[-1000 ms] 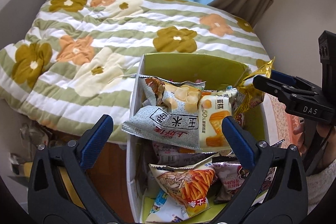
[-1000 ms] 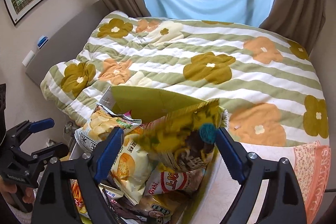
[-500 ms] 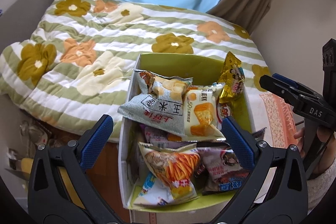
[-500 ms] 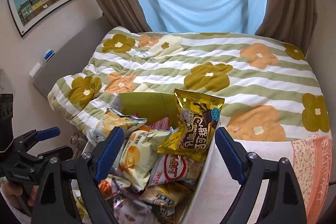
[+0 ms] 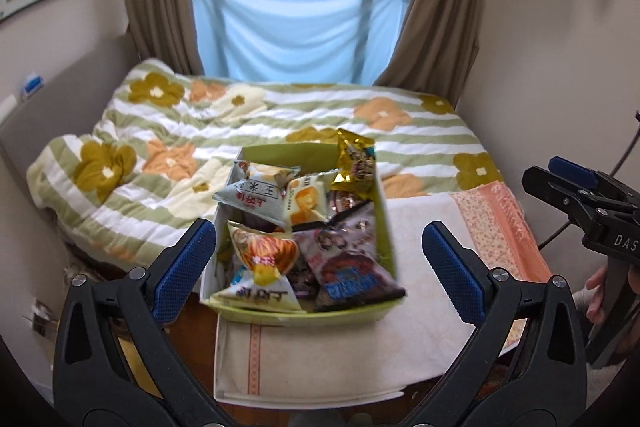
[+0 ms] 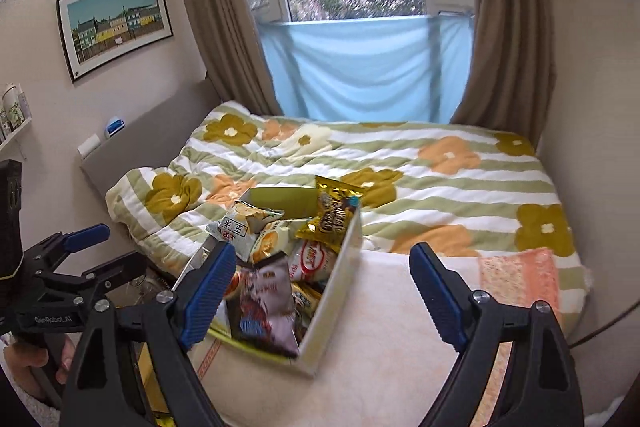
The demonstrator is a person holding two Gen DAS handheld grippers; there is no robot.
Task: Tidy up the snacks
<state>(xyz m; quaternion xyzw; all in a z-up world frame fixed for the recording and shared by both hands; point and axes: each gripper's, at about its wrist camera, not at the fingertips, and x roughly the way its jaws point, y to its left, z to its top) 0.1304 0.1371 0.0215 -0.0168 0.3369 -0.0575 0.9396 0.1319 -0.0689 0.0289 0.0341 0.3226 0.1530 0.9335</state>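
Observation:
A white box with a green lining (image 5: 304, 315) stands on a cream cloth, packed with snack packets. A gold packet (image 5: 356, 165) leans upright in its far right corner. In front of it lie a grey rice-cracker packet (image 5: 256, 193), an orange packet (image 5: 264, 251) and a dark purple packet (image 5: 348, 263). My left gripper (image 5: 316, 239) hovers open, back from and above the box, holding nothing. In the right wrist view the box (image 6: 336, 291) and the gold packet (image 6: 334, 215) sit ahead of my right gripper (image 6: 322, 251), which is also open and holds nothing.
Behind the box lies a bed with a striped flower quilt (image 5: 168, 155). The cream cloth (image 5: 340, 355) has an orange patterned end (image 5: 504, 223). Brown curtains and a blue cloth (image 5: 296, 31) cover the window. Walls stand close on both sides. A hand (image 5: 596, 291) holds the right gripper's handle.
The gold packet, blurred between the right jaws a second ago, now rests in the box's far right corner. Both grippers have drawn back and risen, still open.

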